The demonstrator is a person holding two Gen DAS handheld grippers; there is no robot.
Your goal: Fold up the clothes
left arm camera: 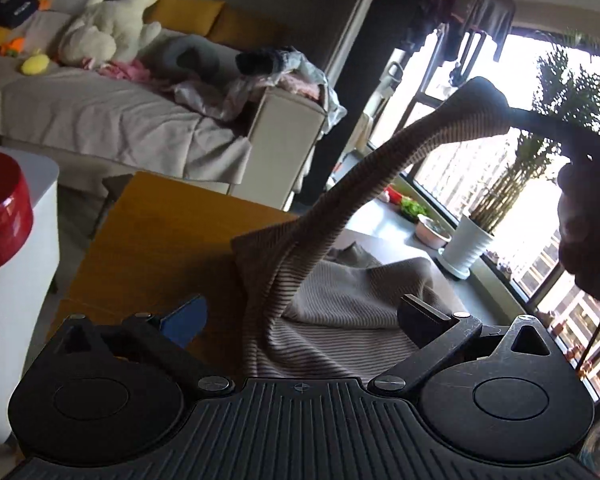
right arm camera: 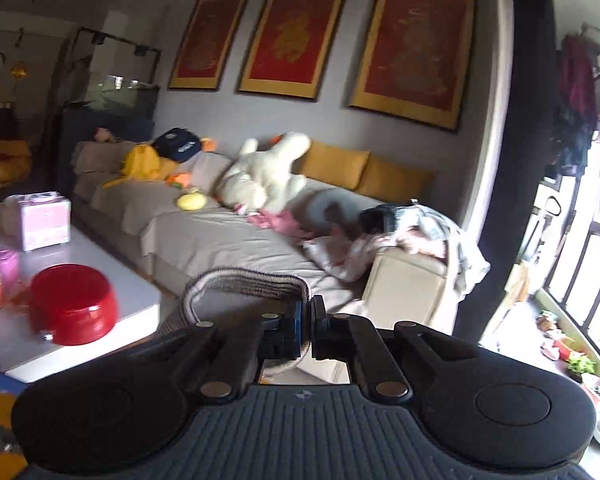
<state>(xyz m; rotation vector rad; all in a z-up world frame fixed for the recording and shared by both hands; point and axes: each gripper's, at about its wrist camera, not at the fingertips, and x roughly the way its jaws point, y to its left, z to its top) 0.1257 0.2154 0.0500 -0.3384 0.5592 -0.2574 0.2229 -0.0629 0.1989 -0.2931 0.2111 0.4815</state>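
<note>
A beige, finely striped garment (left arm camera: 352,300) lies rumpled on a wooden table (left arm camera: 148,236). One part of it is drawn up into a taut, twisted strand (left arm camera: 364,184) toward the upper right. There my right gripper (left arm camera: 480,90) shows as a dark shape against the window, shut on the strand's end. In the right wrist view, the right gripper (right arm camera: 309,312) pinches the garment's ribbed edge (right arm camera: 248,280), which loops off to the left. My left gripper (left arm camera: 304,316) is low over the garment. It is open wide, with its blue pad (left arm camera: 186,322) on the left and cloth lying loose between the fingers.
A red bowl (right arm camera: 74,304) sits on a white side table (right arm camera: 100,256) to the left, beside a pink box (right arm camera: 44,220) and jars. Behind is a sofa (left arm camera: 100,112) with plush toys and loose clothes. Potted plants (left arm camera: 466,244) line the window sill on the right. A person's hand (left arm camera: 588,232) shows at the right edge.
</note>
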